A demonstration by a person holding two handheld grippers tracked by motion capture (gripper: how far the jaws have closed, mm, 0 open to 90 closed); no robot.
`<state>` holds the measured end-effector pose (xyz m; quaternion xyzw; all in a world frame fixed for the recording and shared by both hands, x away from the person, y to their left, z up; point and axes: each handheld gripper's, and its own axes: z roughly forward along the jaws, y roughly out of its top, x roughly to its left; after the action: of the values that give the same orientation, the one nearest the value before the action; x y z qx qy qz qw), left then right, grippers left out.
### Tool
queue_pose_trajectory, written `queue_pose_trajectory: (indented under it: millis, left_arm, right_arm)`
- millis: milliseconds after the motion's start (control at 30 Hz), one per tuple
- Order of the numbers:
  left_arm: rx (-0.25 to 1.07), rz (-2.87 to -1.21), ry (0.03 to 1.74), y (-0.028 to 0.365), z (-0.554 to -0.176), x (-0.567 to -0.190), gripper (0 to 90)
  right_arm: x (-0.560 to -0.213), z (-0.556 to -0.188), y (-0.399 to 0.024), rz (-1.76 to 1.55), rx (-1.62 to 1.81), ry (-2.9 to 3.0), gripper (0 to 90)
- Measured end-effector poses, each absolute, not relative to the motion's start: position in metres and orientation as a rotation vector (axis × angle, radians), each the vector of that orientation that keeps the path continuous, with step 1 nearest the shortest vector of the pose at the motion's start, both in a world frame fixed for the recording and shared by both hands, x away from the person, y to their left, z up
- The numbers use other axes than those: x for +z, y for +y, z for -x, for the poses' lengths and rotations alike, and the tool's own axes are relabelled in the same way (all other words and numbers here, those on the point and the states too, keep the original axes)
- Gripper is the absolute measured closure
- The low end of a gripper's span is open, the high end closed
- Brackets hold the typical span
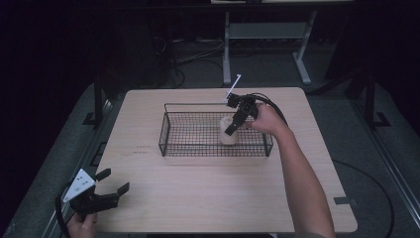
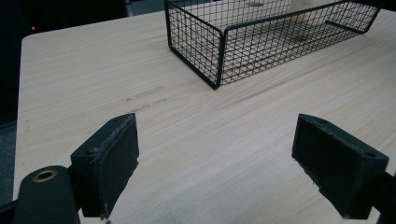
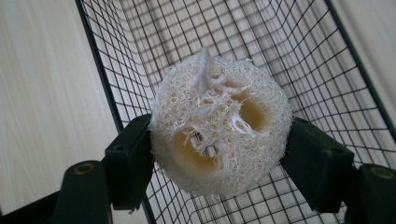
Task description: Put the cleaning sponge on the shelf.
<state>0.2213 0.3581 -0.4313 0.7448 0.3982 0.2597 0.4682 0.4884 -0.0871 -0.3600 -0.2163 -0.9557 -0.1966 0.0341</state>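
The left gripper (image 1: pixel 113 181) idles spread at the table's (image 1: pixel 198 208) near corner, while the right gripper (image 3: pixel 217 154) pinches a loofah (image 3: pixel 219 126) inside the basket (image 1: pixel 171 124); lifted carelessly, it could snag the wire wall.

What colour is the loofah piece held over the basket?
Off-white to pale cream, fibrous loofah piece; clearest in the right gripper view.

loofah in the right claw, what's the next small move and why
Probably open the right claw to let go: it is shut on the loofah, which already sits inside the wire basket, apparently at its floor.
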Motion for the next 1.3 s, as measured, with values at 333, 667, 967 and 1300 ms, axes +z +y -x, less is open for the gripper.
queue_pose_trajectory:
  millis: [333, 667, 967, 1300]
  left_arm:
    - [0.635, -1.830, 0.983, 0.358, -0.223, -0.432, 13.9]
    - [0.635, -1.832, 0.978, 0.357, -0.223, -0.432, 13.9]
    - [0.636, -1.828, 0.978, 0.358, -0.222, -0.432, 14.0]
    - [0.634, -1.835, 0.970, 0.356, -0.223, -0.431, 13.9]
  right_arm:
    - [-0.370, -0.488, -0.089, 0.671, -0.610, -2.926, 28.6]
    - [-0.380, -0.488, -0.091, 0.687, -0.612, -2.917, 28.5]
    - [-0.391, -0.489, -0.091, 0.714, -0.608, -2.911, 28.4]
    - [-0.392, -0.487, -0.089, 0.718, -0.606, -2.915, 27.8]
